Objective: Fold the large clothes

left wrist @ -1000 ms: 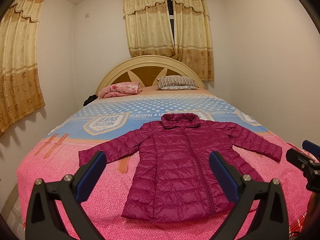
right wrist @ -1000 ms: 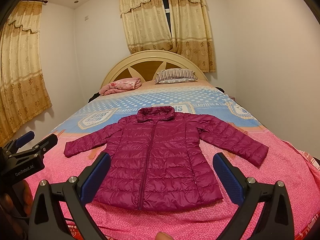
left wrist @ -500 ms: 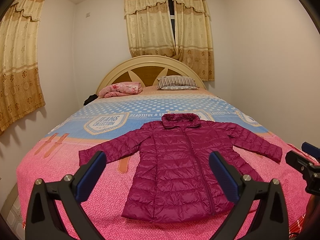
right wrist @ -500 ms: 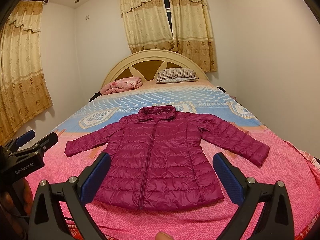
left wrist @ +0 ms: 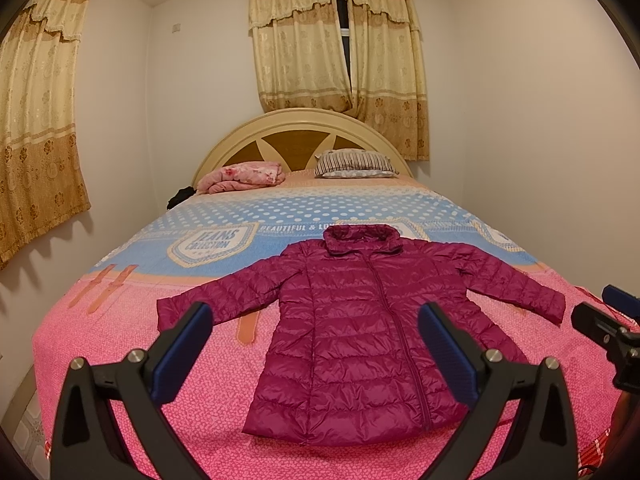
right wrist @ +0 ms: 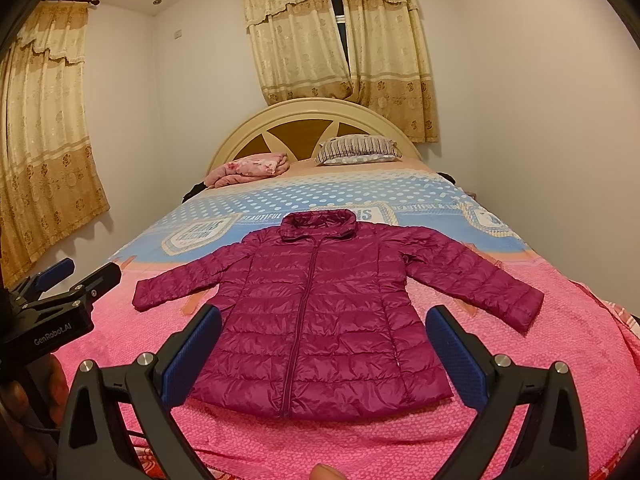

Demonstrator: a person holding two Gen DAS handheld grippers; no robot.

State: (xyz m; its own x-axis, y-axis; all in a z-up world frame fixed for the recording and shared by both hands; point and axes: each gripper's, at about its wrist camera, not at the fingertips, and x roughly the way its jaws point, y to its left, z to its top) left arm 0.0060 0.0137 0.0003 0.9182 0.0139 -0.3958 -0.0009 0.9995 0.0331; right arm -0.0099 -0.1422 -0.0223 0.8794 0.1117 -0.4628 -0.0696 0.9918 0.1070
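A magenta quilted puffer jacket [left wrist: 360, 320] [right wrist: 320, 312] lies flat on the bed, zipped, front up, collar toward the headboard, both sleeves spread out to the sides. My left gripper [left wrist: 314, 344] hovers open above the bed's near end, in front of the jacket's hem, holding nothing. My right gripper [right wrist: 322, 344] is likewise open and empty, short of the hem. Each gripper shows at the edge of the other's view: the right gripper's body [left wrist: 612, 328] at the right, the left gripper's body [right wrist: 52, 304] at the left.
The bed [left wrist: 100, 340] has a pink and blue cover. At its head lie a folded pink blanket [left wrist: 244, 176] and a striped pillow [left wrist: 354, 164] against a cream headboard [left wrist: 300, 128]. Walls stand close on both sides, with curtains [left wrist: 36, 120] on the left.
Both grippers have drifted only very slightly; the jacket lies as before and the jaws stay wide apart.
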